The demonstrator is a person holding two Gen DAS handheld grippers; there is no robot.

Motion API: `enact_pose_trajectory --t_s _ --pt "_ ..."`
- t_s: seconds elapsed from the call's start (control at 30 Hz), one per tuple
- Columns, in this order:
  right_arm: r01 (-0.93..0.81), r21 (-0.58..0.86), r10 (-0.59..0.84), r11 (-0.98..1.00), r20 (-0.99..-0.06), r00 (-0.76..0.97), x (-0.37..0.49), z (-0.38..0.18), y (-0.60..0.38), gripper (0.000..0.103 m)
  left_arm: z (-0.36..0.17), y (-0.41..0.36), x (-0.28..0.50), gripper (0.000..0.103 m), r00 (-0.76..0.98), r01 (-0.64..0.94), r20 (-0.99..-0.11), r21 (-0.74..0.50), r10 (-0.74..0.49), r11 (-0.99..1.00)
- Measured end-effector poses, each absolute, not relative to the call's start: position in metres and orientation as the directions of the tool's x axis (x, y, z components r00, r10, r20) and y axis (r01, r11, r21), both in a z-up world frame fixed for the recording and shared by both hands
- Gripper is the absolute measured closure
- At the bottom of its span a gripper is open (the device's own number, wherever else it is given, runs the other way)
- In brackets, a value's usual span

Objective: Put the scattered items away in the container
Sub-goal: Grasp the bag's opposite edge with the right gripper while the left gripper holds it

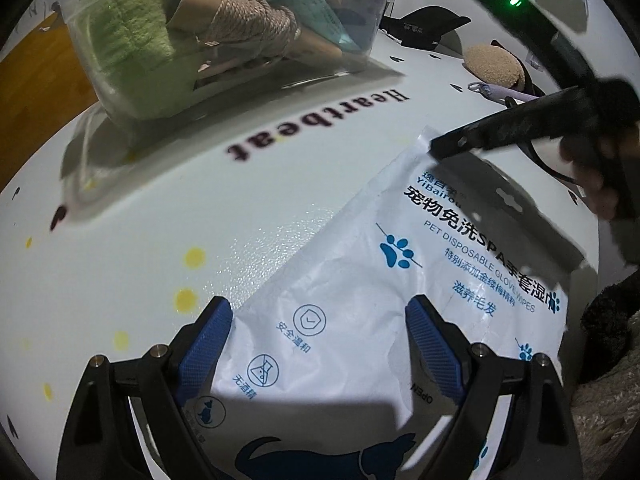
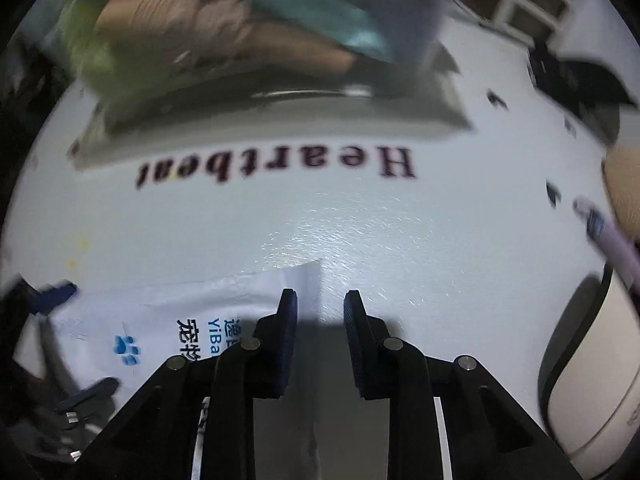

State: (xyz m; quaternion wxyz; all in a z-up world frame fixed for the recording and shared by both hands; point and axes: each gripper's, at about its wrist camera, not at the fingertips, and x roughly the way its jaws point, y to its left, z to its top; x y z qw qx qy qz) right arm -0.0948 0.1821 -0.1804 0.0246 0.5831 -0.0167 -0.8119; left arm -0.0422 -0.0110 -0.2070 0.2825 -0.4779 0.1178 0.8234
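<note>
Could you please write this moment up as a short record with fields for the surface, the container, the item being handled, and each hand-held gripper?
surface: white tablecloth printed "Heartbeat"
container: clear plastic bin holding green plush, twine spool, cardboard tubes
item: flat white pet-wipes pouch with blue paw prints, lying outside the bin
left hand-held gripper: wide open, blue pads either side of the pouch's lower part
right hand-held gripper: jaws narrow, straddling the pouch's top edge, not visibly pinching it
</note>
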Motion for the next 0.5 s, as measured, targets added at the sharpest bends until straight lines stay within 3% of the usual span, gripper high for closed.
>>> enact_pose_trajectory --t_s 0.23,0.37,0.5 --pt "0.212 0.234 -0.289 -0.949 -0.914 -0.286 -0.043 -0.156 0.144 0.079 -0.207 -0.011 -0.039 0.012 -0.394 -0.569 -0.851 -0.070 0.346 -0.820" --pt "0.252 0.176 -0.232 -0.952 -0.949 -0.213 -0.021 -0.186 0.130 0.079 -0.206 -0.012 -0.040 0.012 -0.396 -0.569 -0.850 -0.068 0.346 -0.819" --pt "0.202 0.096 -0.147 -0.975 -0.956 -0.252 -0.008 -0.198 0.150 0.080 -0.207 -0.013 -0.040 0.012 -0.402 -0.570 -0.847 -0.066 0.348 -0.819"
